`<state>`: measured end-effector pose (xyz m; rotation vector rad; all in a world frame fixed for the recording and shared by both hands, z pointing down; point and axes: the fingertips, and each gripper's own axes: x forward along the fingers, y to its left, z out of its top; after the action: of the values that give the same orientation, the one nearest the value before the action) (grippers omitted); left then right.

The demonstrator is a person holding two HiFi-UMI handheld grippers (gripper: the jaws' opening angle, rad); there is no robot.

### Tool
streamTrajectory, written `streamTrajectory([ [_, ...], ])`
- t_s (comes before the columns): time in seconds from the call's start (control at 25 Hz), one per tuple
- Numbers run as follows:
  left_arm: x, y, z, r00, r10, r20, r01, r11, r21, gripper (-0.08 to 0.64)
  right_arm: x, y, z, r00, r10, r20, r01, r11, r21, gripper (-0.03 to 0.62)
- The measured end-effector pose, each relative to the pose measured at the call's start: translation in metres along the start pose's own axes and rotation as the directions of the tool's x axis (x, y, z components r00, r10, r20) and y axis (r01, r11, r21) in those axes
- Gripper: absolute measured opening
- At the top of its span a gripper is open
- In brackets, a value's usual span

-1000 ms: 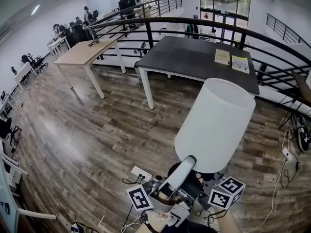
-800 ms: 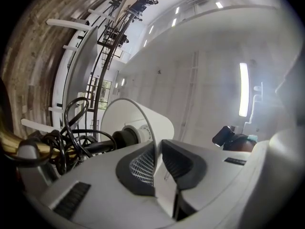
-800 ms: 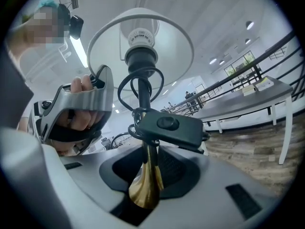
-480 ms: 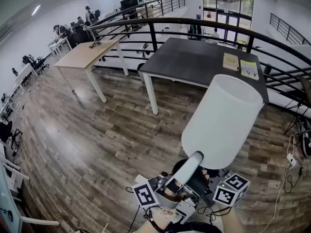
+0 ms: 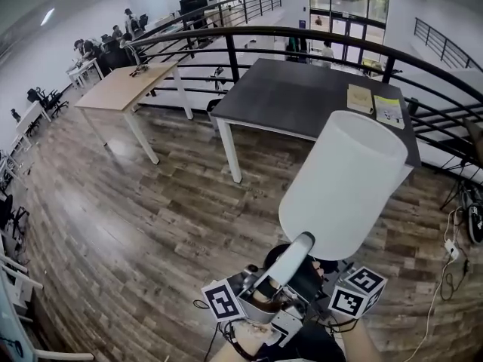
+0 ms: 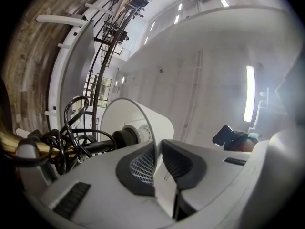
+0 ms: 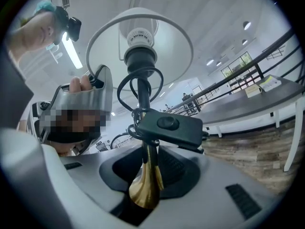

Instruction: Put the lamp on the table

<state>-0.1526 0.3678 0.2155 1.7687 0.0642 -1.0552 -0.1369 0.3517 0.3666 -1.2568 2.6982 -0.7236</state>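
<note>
We carry the lamp (image 5: 343,183) in the air above the wooden floor (image 5: 128,225), tilted, with its white lampshade (image 5: 355,164) leaning up and away towards the dark worktop (image 5: 294,93). It is not set down there.

The left gripper (image 6: 157,147) has its fingers (image 6: 137,168) drawn narrow on the lampshade's thin lower rim, which runs straight between the two ribbed pads. The right gripper (image 7: 148,168) clamps the brass stem (image 7: 146,187) between its fingers (image 7: 180,173), just under the black inline switch (image 7: 167,125). The black cord (image 7: 125,87) loops around the stem above the switch. Higher up sits the dark socket (image 7: 140,58), inside the open bottom of the lampshade.

On writing we can offer little:
- The white collar (image 7: 139,33) above the socket carries a line of small print that we cannot read.
- Two booklets (image 5: 361,98) (image 5: 389,110) lie side by side at the far right of the dark worktop, one yellowish and one greenish. Their print is too small to make out.
- Each marker cube (image 5: 219,302) (image 5: 356,292) shows only black-and-white square patterns, no letters.

A lighter wooden worktop (image 5: 121,85) stands to the left. A black railing (image 5: 249,36) curves behind both worktops.
</note>
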Motion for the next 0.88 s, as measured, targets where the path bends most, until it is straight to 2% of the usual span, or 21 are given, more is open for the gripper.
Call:
streamTrajectory([
  [0.44,0.018,0.026,0.022,1.000,-0.005,0.003,0.006,0.998,-0.067,0.060,0.013,-0.030,0.010,0.998,-0.062,-0.018,0.062,0.998,0.013,0.120],
  [0.88,0.047,0.061,0.053,1.000,0.006,0.009,-0.005,0.999,-0.047,0.060,0.043,-0.070,0.032,0.999,-0.045,-0.021,0.046,0.999,0.013,0.120],
])
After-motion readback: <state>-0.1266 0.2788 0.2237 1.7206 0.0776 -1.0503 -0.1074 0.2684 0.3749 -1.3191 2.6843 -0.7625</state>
